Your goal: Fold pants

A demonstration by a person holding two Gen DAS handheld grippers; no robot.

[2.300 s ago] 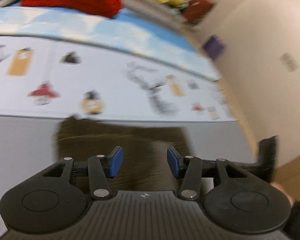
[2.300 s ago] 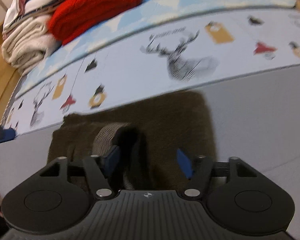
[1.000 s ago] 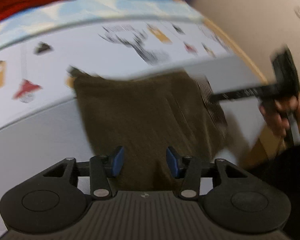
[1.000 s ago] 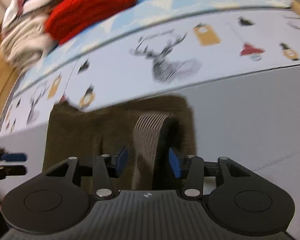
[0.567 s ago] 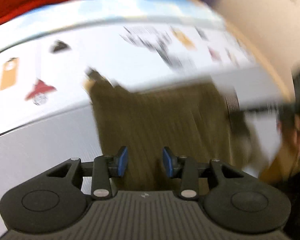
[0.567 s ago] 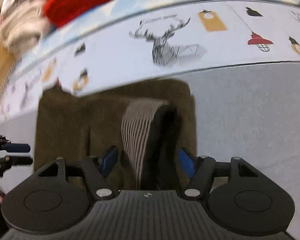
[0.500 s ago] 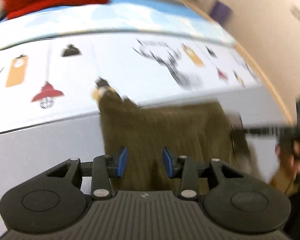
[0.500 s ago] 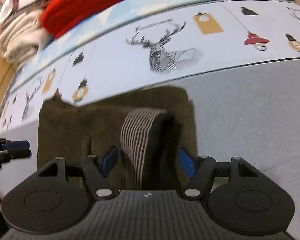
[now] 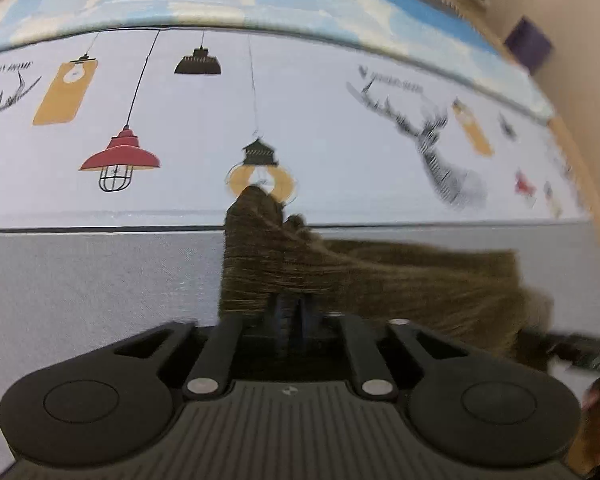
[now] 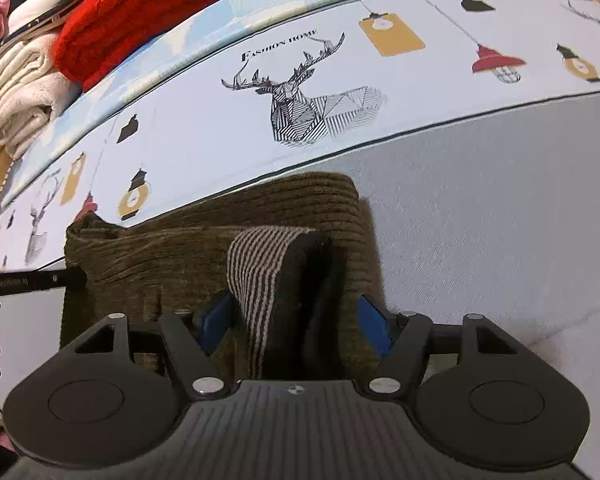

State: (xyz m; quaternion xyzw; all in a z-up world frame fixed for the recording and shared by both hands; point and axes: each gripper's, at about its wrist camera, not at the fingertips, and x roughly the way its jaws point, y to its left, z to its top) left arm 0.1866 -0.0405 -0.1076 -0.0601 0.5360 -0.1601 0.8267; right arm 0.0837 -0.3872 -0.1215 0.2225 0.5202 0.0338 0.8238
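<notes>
While your left gripper (image 9: 290,314) has just been closing, it looks like it's pinching the edge of the brown corduroy pants (image 10: 220,232), with the cloth between the blue pads; the pads are mostly buried in fabric, so I'm judging the grip from how the corner bunches up in a peak above them. A second ago that gripper was hovering over flat cloth with a clear gap between the pads, so this is a fresh grab. Your right gripper (image 10: 296,320) has just been opening: its fingers are spread wide either side of the striped waistband (image 10: 260,276) and dark lining, and neither pad seems to press on anything. Compared with a moment back, when the jaws stood closer round that band, you've let it go.

So I'd guess you're handing the fold over to the left side.

The pants sit on the grey strip of the sheet (image 10: 500,220), far edge just touching the black line where the lamp and deer print starts. Right of the pants it's bare grey sheet, plenty of room. Beyond the pants the printed part is open too. The red knit (image 10: 140,12) and the cream blanket (image 10: 20,96) are well apart from the pants, at the far edge.
</notes>
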